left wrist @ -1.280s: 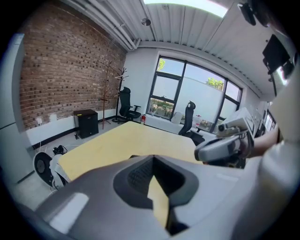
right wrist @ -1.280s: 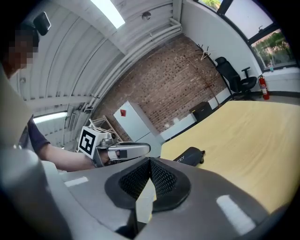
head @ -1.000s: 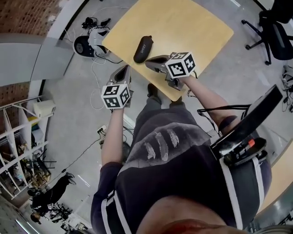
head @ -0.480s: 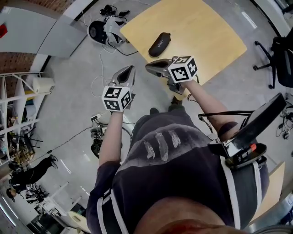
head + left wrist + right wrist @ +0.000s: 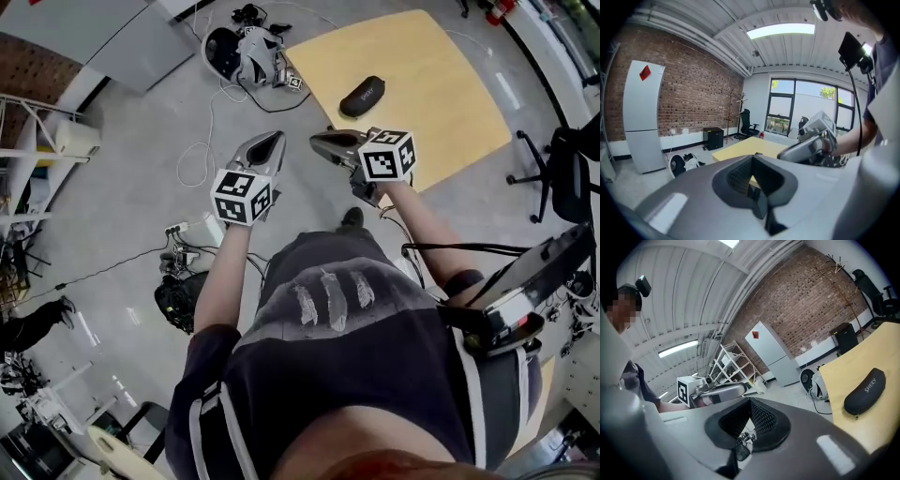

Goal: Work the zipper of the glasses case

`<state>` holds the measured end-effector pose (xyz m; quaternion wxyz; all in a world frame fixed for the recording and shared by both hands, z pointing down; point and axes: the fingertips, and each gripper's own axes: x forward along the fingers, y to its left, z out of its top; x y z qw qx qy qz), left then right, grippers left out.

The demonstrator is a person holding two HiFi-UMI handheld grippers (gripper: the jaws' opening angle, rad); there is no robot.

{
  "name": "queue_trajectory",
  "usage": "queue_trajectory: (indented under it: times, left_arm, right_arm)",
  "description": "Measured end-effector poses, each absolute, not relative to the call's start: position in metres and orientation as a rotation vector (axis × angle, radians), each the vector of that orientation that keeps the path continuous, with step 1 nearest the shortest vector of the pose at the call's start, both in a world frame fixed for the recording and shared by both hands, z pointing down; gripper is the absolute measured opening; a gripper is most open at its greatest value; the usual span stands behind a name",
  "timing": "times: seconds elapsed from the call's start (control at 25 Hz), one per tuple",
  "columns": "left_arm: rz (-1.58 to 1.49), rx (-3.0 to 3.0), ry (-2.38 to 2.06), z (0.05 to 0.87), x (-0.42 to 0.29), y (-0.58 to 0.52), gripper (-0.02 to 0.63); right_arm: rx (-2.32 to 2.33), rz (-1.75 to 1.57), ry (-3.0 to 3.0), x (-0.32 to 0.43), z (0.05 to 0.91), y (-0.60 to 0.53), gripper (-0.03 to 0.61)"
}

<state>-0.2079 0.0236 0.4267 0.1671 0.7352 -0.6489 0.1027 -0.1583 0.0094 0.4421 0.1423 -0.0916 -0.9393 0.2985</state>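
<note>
The case (image 5: 362, 96) lies on the table (image 5: 441, 75), toward its left edge, far of both grippers and apart from them. The left gripper (image 5: 266, 145) and right gripper (image 5: 328, 142) hang side by side, the 2 jaws of each pressed together, holding nothing.

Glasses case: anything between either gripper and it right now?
Nothing visible. The glasses case lies alone on the yellow table. Only bare tabletop and open air separate it from the right gripper and the left gripper, both shut, empty and short of it.
</note>
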Motion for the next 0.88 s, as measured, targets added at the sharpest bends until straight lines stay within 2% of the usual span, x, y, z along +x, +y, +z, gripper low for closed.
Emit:
queue_trajectory:
  times: [0.32, 0.68, 0.88]
  left_arm:
    - [0.075, 2.021, -1.888, 0.421, -0.257, 0.088, -0.011]
    - [-0.068, 2.101, -1.829, 0.392, -0.261, 0.139, -0.005]
    - [-0.073, 2.167, -1.828, 0.385, -0.244, 0.135, -0.006]
  right_arm:
    - [-0.296, 0.753, -2.742, -0.207, 0.410, 0.074, 0.002]
    - [-0.338, 0.962, -2.845, -0.221, 0.343, 0.125, 0.002]
    - [-0.248, 0.903, -2.883, -0.198, 0.342, 0.126, 0.002]
